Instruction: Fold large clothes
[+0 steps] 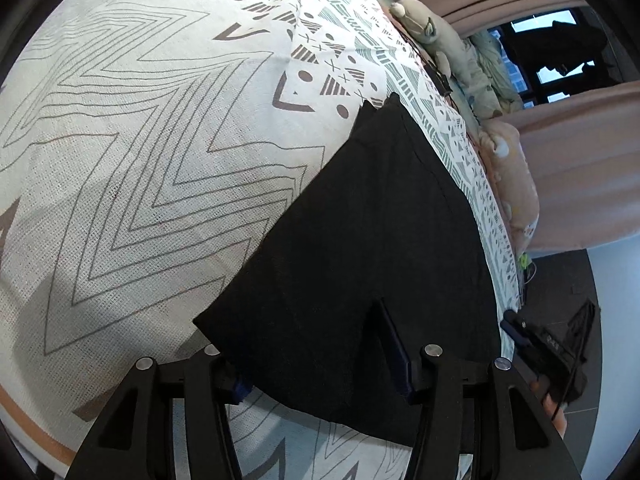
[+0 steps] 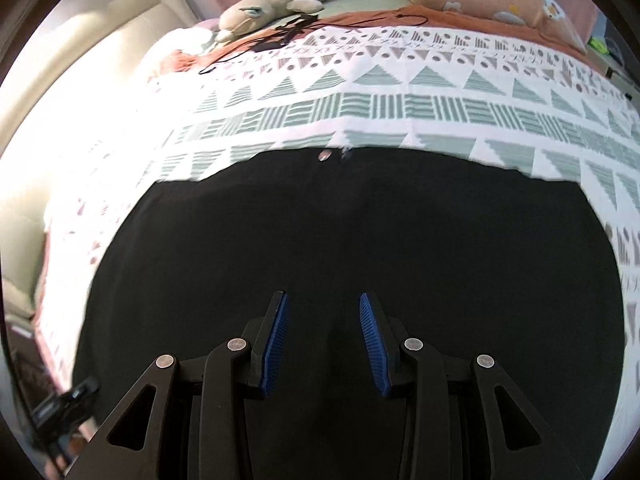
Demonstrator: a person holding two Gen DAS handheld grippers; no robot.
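Garment (image 2: 352, 240) lies flat and black on the bedspread (image 1: 160, 160). Left gripper (image 1: 320, 360) straddles its near corner, fingers apart; right gripper (image 2: 324, 336) hovers, unclenched. Pinch edges squarely before lifting.

Black garment (image 2: 352, 240) on white bedspread (image 1: 140, 140) patterned with grey zigzags and green triangles

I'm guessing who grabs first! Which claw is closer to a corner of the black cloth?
Left. The left claw straddles the black cloth's corner; the right claw hangs over flat cloth, corners farther.
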